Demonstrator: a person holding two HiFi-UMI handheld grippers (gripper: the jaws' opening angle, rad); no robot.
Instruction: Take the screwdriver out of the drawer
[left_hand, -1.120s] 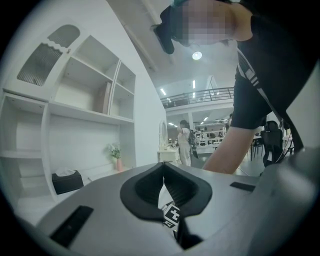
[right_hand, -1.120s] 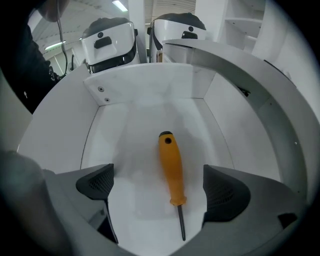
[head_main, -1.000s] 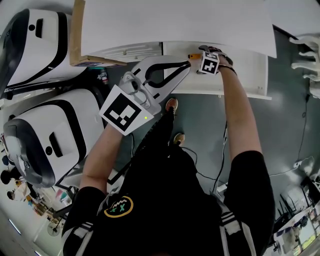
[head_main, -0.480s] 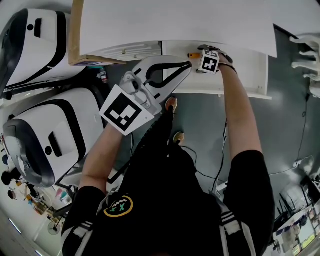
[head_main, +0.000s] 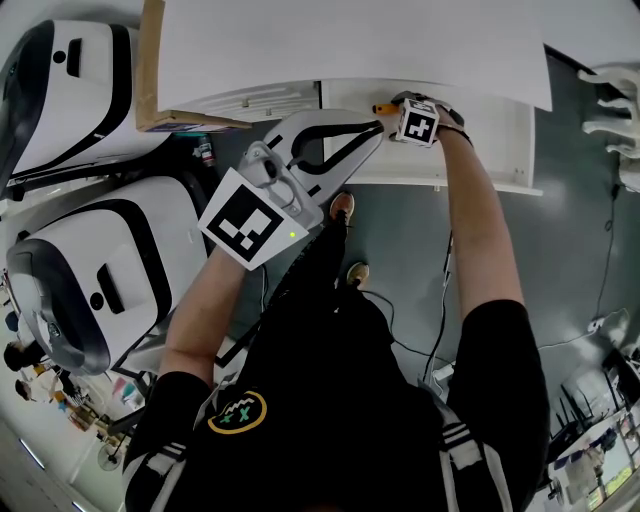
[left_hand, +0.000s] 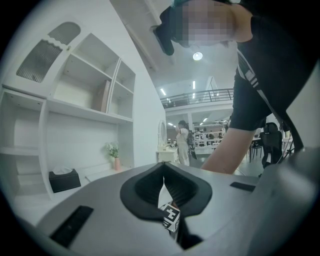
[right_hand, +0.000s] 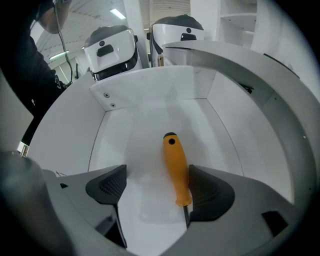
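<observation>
fingers (right_hand: 107, 186) of the right gripper (right_hand: 155, 190) are closing around the orange screwdriver (right_hand: 176, 167) in the drawer (right_hand: 150, 95). left gripper (left_hand: 164, 175) fingers sit pressed together.

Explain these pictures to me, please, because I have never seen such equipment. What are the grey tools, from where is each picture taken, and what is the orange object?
There is no robot here: a person holds a two-jaw gripper in each hand. The head view comes from a camera on the person's head and looks down on the arms. The other two views come from cameras that ride on the grippers and look along their jaws. The left gripper is shut and holds nothing. The right gripper points down into an open white drawer. On the drawer's floor lies a screwdriver with an orange handle, between this gripper's jaws. The jaws are closing, but one pad is still clearly apart from the handle, so it is not gripped yet.
</observation>
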